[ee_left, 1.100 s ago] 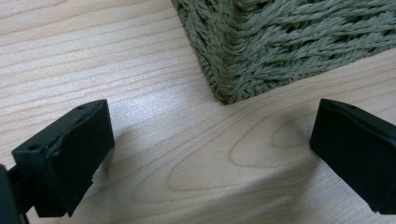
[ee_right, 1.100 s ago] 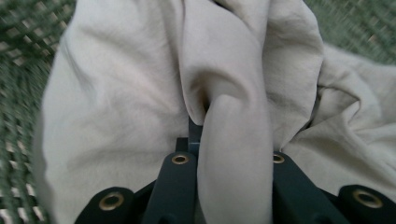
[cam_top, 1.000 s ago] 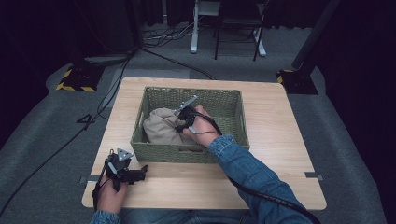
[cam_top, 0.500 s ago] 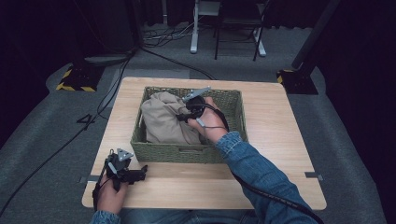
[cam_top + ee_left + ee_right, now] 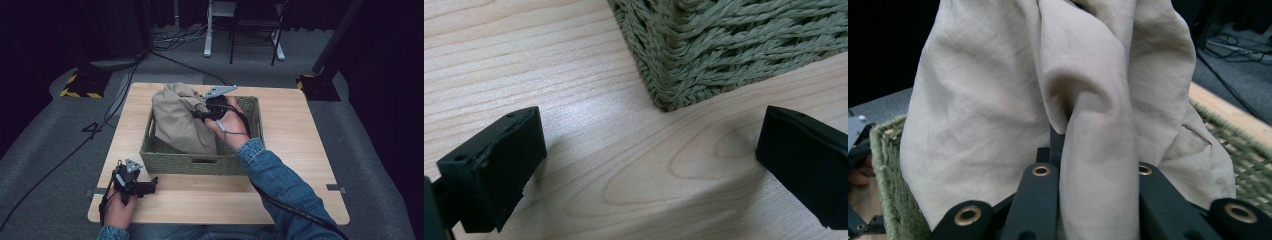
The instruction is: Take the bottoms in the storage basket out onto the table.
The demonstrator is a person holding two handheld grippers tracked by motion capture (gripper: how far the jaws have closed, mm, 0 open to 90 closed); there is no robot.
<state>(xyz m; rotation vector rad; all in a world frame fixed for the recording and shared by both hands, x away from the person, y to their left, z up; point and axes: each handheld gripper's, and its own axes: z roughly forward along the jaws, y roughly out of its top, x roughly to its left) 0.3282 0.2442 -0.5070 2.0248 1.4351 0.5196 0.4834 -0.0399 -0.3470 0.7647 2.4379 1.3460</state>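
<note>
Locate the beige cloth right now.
In the high view the beige cloth hangs bunched over the left half of the green woven basket, clamped by the right gripper.

Counted on the table
One cloth, one woven basket, two grippers: left near, right far; one table.

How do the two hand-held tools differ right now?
The right tool is shut on the beige cloth, while the left tool stands open with nothing between its jaws. The right one is up over the woven basket; the left sits low by the table beside the basket's corner. Both are black and each is held in a hand.
</note>
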